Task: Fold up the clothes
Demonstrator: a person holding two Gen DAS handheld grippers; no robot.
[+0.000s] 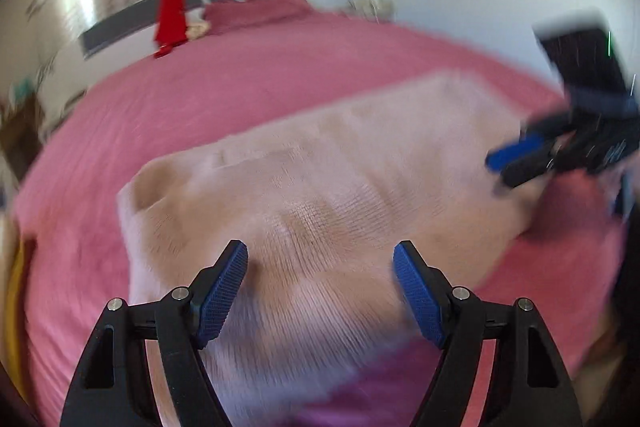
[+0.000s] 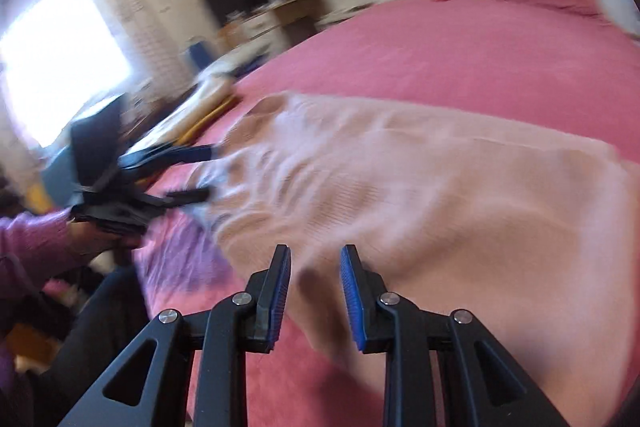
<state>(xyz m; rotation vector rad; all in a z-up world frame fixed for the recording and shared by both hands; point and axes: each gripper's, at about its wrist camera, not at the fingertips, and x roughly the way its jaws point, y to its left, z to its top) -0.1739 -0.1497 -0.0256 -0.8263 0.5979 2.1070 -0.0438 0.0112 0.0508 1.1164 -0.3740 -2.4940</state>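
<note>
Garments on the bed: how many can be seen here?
2. A pale pink knit garment lies spread on the pink bedspread before both grippers; a red garment sits far off by the headboard. Blur may hide others.

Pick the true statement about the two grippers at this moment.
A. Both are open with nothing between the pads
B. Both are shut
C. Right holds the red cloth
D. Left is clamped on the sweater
A. The left gripper and the right gripper both show spread pads above the pale sweater, gripping nothing.
</note>
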